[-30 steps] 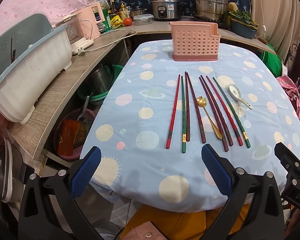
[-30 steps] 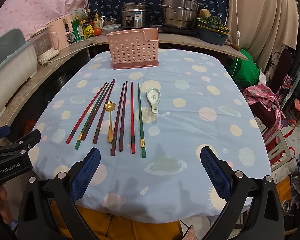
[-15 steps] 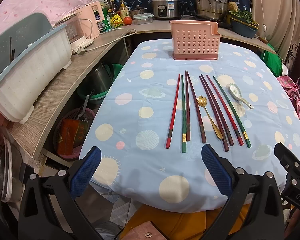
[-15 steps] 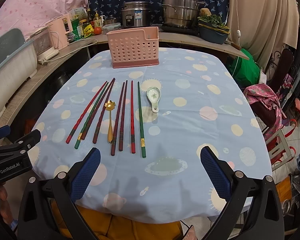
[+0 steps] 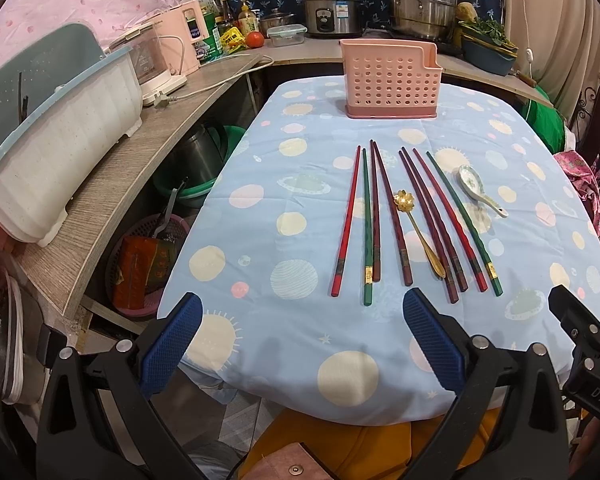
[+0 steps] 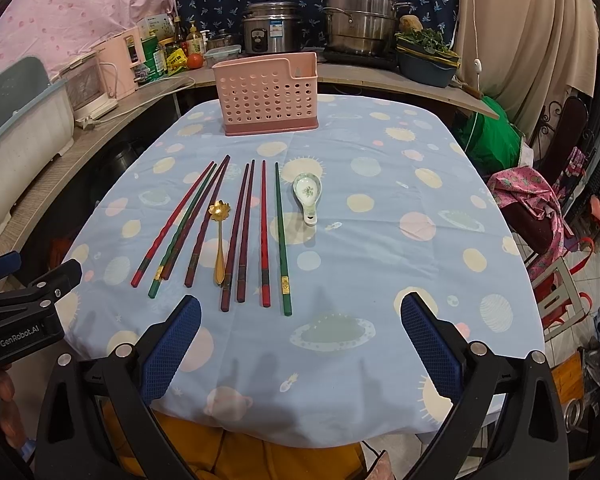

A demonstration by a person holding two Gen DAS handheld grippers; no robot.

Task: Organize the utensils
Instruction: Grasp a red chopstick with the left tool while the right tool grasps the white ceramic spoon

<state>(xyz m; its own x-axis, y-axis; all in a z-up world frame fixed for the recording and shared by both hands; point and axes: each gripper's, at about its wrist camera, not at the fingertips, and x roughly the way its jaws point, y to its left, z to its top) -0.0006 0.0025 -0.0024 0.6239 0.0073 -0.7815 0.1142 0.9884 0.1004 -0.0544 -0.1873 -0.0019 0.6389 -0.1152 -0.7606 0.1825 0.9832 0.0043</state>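
Eight long lacquered chopsticks in red, green and dark maroon (image 5: 374, 216) lie side by side on the blue planet-print tabletop (image 5: 260, 248), with a slim gold flower-bowled spoon (image 5: 418, 232) among them and a small white ceramic soup spoon (image 5: 478, 190) just right of the row. The chopsticks look light, stiff and slick, best pinched at the thicker near ends; the ceramic spoon could chip. The pink perforated plastic utensil caddy (image 5: 390, 80) stands upright at the far edge. The left hand-held gripper (image 5: 300, 340) and right hand-held gripper (image 6: 300, 340) hover level at the near edge, jaws spread wide, gripping nothing.
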